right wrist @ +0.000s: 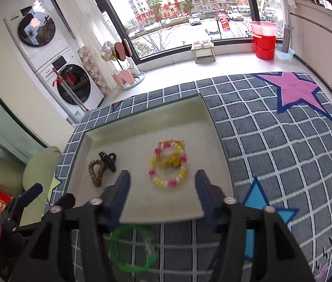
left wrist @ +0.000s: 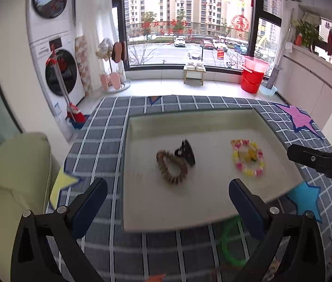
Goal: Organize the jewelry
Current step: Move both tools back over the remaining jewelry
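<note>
Claws: left gripper (left wrist: 168, 199) and right gripper (right wrist: 162, 188) both have jaws spread wide, nothing between them; they hover at lower part of each frame, above near edge of tray (right wrist: 215, 127).
Green ring: green bangle (right wrist: 130, 249) lies on checked rug (right wrist: 283, 152), at bottom centre of right wrist view, just outside tray, under right gripper.
Risk: bangle is thin and flat on soft rug, so I think fingers can slip over it or pinch rug w/ it; motion blur also suggests fast move, aim can be off.
In tray: brown scrunchie (left wrist: 171, 168) touches black hair clip (left wrist: 186, 152), centre of left view; pink-yellow bead bracelet (left wrist: 248, 157) is apart, to right.
Look: bangle is bright green, translucent, a bit blurred.
</note>
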Motion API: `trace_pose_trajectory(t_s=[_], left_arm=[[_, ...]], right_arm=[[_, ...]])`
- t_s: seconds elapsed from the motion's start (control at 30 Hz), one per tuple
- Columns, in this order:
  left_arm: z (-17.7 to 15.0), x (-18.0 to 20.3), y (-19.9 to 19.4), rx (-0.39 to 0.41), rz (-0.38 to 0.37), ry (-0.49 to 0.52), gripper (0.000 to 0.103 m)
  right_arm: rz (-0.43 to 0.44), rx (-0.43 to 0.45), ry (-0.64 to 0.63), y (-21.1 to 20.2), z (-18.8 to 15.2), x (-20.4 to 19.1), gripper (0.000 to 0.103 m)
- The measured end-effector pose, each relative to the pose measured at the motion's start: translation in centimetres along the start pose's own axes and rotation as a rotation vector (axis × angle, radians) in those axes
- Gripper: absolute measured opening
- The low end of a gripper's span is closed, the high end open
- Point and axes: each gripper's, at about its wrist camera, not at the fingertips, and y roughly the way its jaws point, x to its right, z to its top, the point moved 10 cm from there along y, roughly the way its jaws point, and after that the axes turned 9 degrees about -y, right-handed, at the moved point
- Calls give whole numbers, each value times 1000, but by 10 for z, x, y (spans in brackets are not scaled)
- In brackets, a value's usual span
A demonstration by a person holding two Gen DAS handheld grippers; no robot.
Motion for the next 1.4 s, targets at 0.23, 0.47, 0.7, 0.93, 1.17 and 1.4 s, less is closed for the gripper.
trace_pose_trajectory(t_s=[0.23,0.47,0.7,0.93,1.17,1.4], left_arm=[[-32,-12,-26,-18,14,-17,103],[-59,-18,-44,-25,23,6,103],[-87,-12,-48,-87,-40,27,103],[-111,-9,-40,-138,-22,40,103],[-124,-16,-28,-175,3,36,103],[-126,-11,-18,-194,-2,49,103]], right_arm=[[10,29,-34,-33,-20,-14,81],[29,49,-41,-63,-42,-20,103],[15,37,-45,-84,-67,-17,103],[-8,-50,-31,-86,-111,-6,103],[-53,-147,-28,-75,-159,0,103],[-75,-171,-28,-67,-167,-2,103]])
